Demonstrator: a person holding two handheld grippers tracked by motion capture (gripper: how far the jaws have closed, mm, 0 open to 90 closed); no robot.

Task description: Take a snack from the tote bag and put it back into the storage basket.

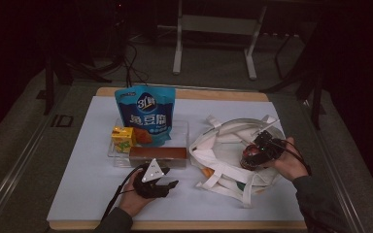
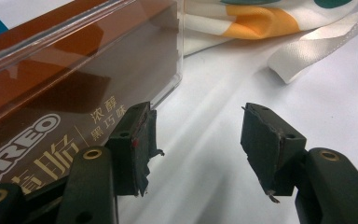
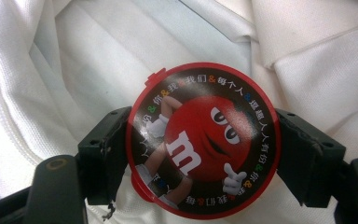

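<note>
Right claw grips round red candy tin over white tote bag, bag mouth directly beneath. Left claw open, empty, brown biscuit box at its ten o'clock on worktop.

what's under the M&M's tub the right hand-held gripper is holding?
White fabric of the tote bag lies directly beneath the round red M&M's tub, which the right hand-held gripper clamps at both sides. Whatever sits in the bag under the tub is covered.
</note>
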